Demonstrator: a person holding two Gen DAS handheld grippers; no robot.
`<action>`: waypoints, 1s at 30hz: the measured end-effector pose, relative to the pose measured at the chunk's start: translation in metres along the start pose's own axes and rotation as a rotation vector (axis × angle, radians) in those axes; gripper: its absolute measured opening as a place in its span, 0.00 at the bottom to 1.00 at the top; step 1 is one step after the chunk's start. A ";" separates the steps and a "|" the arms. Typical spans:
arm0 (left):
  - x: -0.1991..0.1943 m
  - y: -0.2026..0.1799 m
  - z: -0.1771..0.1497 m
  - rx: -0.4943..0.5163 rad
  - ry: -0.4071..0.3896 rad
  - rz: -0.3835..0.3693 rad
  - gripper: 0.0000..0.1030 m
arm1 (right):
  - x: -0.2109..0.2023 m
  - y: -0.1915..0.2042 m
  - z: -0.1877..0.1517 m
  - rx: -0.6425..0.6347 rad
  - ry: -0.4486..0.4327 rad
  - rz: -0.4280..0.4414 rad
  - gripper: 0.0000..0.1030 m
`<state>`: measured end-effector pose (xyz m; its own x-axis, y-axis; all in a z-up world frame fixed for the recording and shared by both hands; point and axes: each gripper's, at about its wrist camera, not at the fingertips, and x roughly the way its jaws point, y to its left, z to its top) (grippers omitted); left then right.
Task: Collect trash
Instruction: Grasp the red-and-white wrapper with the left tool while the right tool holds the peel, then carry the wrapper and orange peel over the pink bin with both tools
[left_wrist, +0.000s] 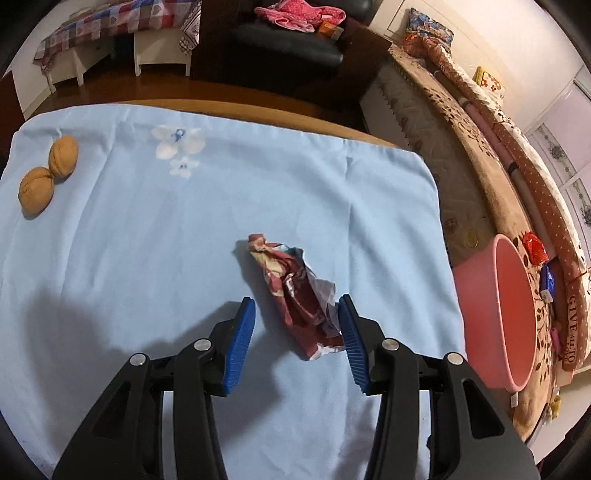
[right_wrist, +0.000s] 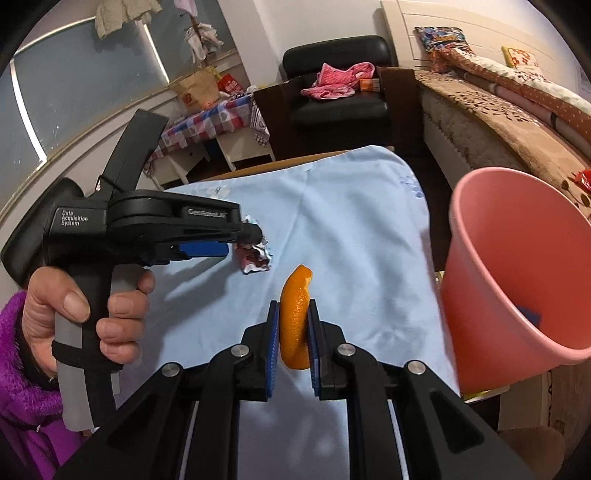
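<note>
The left gripper (left_wrist: 297, 314) hangs over the light blue cloth (left_wrist: 147, 240) that covers the tabletop, its blue-padded jaws spread. A crumpled wrapper (left_wrist: 295, 291), dark red with silvery and pale patches, lies on the cloth, its near end between the two pads. It sits against the right-hand pad, though whether they touch cannot be told, and a clear gap separates it from the left-hand pad. The wrapper's far end reaches beyond the fingertips toward the middle of the cloth.

The right gripper (right_wrist: 293, 306) has its jaws pressed in on a piece of orange peel (right_wrist: 294, 317), pinched upright between the pads, its curled tip rising past the fingertips. It is held above the cloth near the right edge, just beside the open mouth of a pink bucket (right_wrist: 517, 266).

Two walnuts (left_wrist: 50, 175) rest touching each other near the cloth's far left corner, well apart from the wrapper.

A hand (right_wrist: 85, 317) in a purple fleece sleeve (right_wrist: 26, 387) grips the left gripper's handle.
</note>
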<state>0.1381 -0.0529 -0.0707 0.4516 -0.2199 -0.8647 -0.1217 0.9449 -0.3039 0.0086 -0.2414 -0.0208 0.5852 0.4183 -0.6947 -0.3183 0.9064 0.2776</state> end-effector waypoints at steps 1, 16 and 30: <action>0.000 0.000 0.000 -0.004 -0.004 0.000 0.44 | -0.001 -0.003 0.000 0.007 -0.003 0.001 0.13; -0.016 -0.020 -0.006 0.084 -0.080 -0.006 0.08 | -0.030 -0.017 -0.002 0.055 -0.099 -0.016 0.13; -0.068 -0.109 -0.026 0.315 -0.181 -0.221 0.08 | -0.090 -0.087 0.005 0.227 -0.312 -0.152 0.13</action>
<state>0.0980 -0.1473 0.0116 0.5878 -0.4057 -0.6999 0.2585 0.9140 -0.3126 -0.0125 -0.3581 0.0212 0.8217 0.2452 -0.5144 -0.0593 0.9346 0.3508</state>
